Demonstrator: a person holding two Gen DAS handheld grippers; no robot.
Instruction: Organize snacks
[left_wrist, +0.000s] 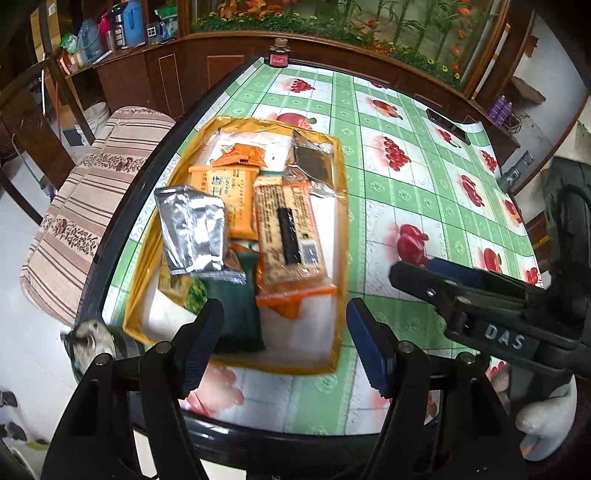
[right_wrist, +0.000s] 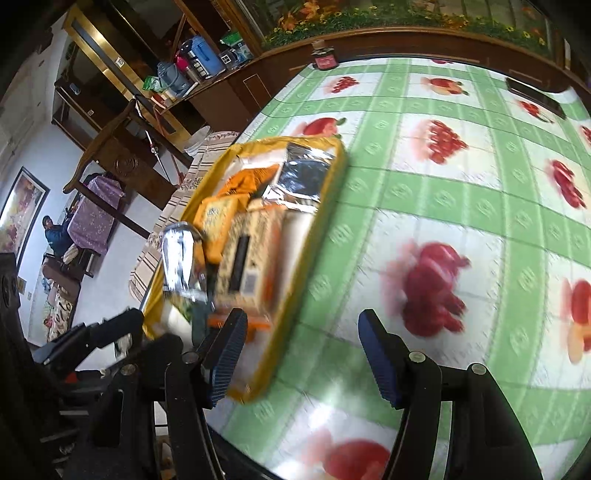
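A shallow yellow-rimmed tray (left_wrist: 341, 236) lies on the table's left part and holds several snack packs: a silver foil pouch (left_wrist: 192, 230), orange packs (left_wrist: 225, 195), a long orange cracker pack (left_wrist: 290, 236), a dark green pack (left_wrist: 236, 310) and a dark foil pack (left_wrist: 314, 160). My left gripper (left_wrist: 284, 343) is open and empty, just above the tray's near end. My right gripper (right_wrist: 301, 356) is open and empty over the tablecloth beside the tray (right_wrist: 314, 229); it also shows in the left wrist view (left_wrist: 406, 271). The right wrist view is blurred.
The table has a green checked fruit-print cloth (left_wrist: 406, 192). A small dark jar (left_wrist: 279, 55) stands at the far edge and a black phone (left_wrist: 447, 125) lies at the far right. A striped cushioned chair (left_wrist: 88, 206) stands left of the table.
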